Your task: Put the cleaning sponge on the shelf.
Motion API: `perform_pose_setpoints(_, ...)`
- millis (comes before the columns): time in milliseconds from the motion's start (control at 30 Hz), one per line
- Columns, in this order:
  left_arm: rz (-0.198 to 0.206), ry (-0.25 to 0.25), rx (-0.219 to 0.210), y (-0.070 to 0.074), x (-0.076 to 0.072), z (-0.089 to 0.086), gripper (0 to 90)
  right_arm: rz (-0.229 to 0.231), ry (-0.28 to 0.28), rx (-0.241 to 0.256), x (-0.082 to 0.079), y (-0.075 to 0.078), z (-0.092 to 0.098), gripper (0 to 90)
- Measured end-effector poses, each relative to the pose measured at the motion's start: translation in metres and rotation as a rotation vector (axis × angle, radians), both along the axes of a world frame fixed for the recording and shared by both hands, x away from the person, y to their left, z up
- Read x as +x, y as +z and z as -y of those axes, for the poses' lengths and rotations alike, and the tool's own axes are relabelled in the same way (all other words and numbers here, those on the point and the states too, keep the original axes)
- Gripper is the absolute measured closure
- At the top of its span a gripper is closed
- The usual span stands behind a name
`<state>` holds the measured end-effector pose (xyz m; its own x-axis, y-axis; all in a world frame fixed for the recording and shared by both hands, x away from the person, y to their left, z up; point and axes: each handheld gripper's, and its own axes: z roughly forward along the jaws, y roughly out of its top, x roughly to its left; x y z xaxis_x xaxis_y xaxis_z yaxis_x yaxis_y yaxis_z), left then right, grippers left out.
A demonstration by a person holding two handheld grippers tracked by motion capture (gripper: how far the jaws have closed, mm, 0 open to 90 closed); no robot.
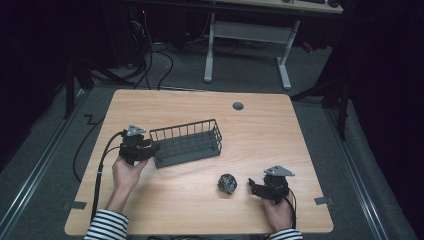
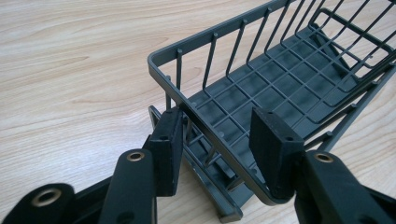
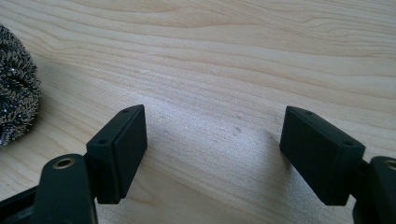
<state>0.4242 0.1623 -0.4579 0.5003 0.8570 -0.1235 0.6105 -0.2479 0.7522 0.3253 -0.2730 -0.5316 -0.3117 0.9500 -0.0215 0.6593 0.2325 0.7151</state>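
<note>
Your left hand-held gripper [image 2: 217,149] straddles the dark grey wire basket's [image 2: 280,79] end rim, unclenched; your right hand-held gripper [image 3: 212,154] gapes beside the steel-wool scrubber [image 3: 16,88]; likely next: clamp.

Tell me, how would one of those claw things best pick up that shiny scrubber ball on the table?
The steel wool ball is round and springy, so squeeze it across its middle. It lies apart from the wire basket, just beside the open right gripper, which could probably come in from that side, one jaw passing on each flank, low to the table.
</note>
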Motion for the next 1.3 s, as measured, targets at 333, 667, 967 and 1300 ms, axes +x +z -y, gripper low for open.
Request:
perform_pose_setpoints(333,0.005,-0.030,0.003,0.000,-0.004,0.013,55.8,0.000,0.000,0.000,0.000,0.000,0.000,23.2)
perform_pose_setpoints(667,0.040,0.003,-0.039,0.009,-0.007,0.006,29.3,0.001,0.002,0.000,0.000,0.000,0.000,23.2)
perform_pose_setpoints(967,0.077,0.019,-0.090,0.016,-0.017,-0.017,25.8,0.001,0.002,0.000,0.000,0.000,0.000,23.2)
perform_pose_setpoints(1300,0.069,0.037,-0.052,0.000,-0.031,-0.039,26.3,0.000,0.000,0.000,0.000,0.000,0.000,23.2)
